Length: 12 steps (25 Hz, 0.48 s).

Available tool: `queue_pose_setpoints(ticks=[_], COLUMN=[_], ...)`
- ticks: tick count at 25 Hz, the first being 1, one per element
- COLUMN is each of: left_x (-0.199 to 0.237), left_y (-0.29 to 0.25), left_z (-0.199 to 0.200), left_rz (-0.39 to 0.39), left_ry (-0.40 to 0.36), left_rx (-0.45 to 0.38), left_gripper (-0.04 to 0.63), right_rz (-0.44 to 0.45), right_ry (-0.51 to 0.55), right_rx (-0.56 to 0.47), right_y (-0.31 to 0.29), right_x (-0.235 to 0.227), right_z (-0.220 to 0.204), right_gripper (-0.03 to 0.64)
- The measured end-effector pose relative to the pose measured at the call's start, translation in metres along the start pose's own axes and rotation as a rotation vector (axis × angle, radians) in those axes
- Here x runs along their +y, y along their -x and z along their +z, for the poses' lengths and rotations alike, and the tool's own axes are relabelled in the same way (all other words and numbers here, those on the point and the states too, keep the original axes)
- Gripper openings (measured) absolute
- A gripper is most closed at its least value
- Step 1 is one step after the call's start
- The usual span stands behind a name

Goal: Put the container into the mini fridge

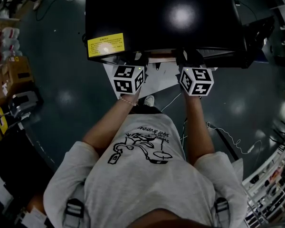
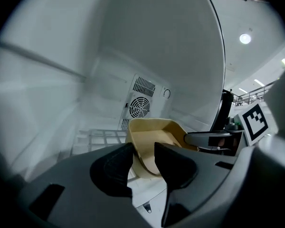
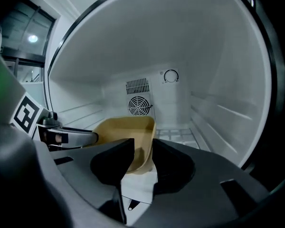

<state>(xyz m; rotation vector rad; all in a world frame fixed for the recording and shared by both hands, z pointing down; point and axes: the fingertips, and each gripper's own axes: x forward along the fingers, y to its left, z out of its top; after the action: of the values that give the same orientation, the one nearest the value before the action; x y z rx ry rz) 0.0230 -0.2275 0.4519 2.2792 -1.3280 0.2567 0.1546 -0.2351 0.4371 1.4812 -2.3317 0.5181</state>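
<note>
A tan open container (image 2: 154,137) hangs inside the white mini fridge (image 2: 171,51). My left gripper (image 2: 145,161) is shut on its left wall, and my right gripper (image 3: 140,161) is shut on its right wall (image 3: 145,141). Each gripper shows in the other's view, the right gripper (image 2: 211,139) at one rim and the left gripper (image 3: 69,137) at the opposite rim. In the head view only the marker cubes show, the left cube (image 1: 128,79) and the right cube (image 1: 196,81). There the fridge's black top (image 1: 161,18) hides the jaws and the container.
A fan grille (image 3: 140,104) sits on the fridge's back wall, with a wire shelf (image 3: 178,134) low behind the container. A yellow label (image 1: 106,45) marks the fridge's front edge. Boxes (image 1: 14,75) stand at the left and cables (image 1: 228,137) lie on the floor at the right.
</note>
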Motion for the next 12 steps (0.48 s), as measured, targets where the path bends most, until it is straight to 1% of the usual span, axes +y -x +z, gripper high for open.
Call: queue_pose_setpoints(ticks=[12], left_x=[0.005], left_y=[-0.017], left_z=[0.007], left_rz=[0.013], left_ry=[-0.021], left_rx=[0.004], left_gripper=[0.149], right_rz=[-0.003], right_ry=[0.001], right_rx=[0.022], right_y=[-0.017], right_x=[-0.01], right_z=[-0.002], right_gripper=[0.13])
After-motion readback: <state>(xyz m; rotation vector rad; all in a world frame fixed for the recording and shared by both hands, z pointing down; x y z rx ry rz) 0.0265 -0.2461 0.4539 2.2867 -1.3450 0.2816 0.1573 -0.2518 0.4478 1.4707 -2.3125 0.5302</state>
